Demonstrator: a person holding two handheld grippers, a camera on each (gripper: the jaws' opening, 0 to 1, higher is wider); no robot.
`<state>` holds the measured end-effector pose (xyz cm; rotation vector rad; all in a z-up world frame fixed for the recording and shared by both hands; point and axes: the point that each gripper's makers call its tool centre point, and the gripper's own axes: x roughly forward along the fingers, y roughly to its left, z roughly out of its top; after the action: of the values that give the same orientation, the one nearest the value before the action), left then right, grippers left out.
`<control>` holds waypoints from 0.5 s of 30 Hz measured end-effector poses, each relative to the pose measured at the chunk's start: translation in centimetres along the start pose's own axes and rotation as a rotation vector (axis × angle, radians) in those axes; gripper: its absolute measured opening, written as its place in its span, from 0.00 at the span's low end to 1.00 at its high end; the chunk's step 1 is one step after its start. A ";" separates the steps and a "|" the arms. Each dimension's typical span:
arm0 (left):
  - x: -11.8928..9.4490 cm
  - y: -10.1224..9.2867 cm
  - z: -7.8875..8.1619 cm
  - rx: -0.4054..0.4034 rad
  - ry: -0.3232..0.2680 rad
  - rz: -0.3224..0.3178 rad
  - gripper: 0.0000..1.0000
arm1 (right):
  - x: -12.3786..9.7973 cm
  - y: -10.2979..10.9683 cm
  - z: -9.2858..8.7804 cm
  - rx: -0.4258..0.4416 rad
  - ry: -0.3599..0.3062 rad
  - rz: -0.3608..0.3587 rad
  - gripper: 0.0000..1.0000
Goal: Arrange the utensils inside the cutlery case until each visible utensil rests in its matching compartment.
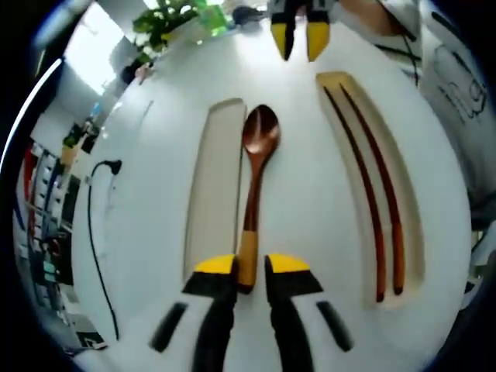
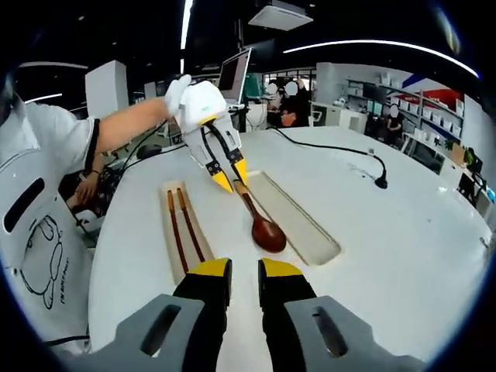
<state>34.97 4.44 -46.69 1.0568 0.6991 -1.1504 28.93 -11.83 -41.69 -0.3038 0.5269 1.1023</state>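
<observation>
The left gripper (image 1: pixel 250 270) has its jaws clenched on the wooden spoon (image 1: pixel 256 167) handle, bowl ahead, just beside the empty compartment (image 1: pixel 211 190). A crooked release could leave it straddling the rim. The right gripper (image 2: pixel 244 273), jaws nearly together, holds nothing; chopsticks (image 1: pixel 376 198) already sit in their slot.

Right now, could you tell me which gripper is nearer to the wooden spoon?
Left. The left gripper has its jaws closed around the handle of the wooden spoon. The right gripper hangs off beyond the spoon's bowl end, not touching it.
</observation>
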 end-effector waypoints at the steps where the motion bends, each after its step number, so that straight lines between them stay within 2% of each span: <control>1: 0.0 0.1 -0.1 -0.002 0.001 -0.002 0.14 | 0.0 0.1 -0.1 0.002 0.002 0.000 0.13; 10: 0.2 0.0 -0.1 0.006 0.014 -0.024 0.14 | -0.1 0.1 -0.7 0.013 0.007 -0.006 0.13; 15: 0.3 0.1 0.0 0.013 0.021 -0.039 0.12 | 0.2 -0.9 -0.9 0.009 0.012 -0.015 0.13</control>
<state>35.11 4.30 -46.91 1.0712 0.7324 -1.1801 29.62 -12.52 -42.55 -0.3063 0.5388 1.0844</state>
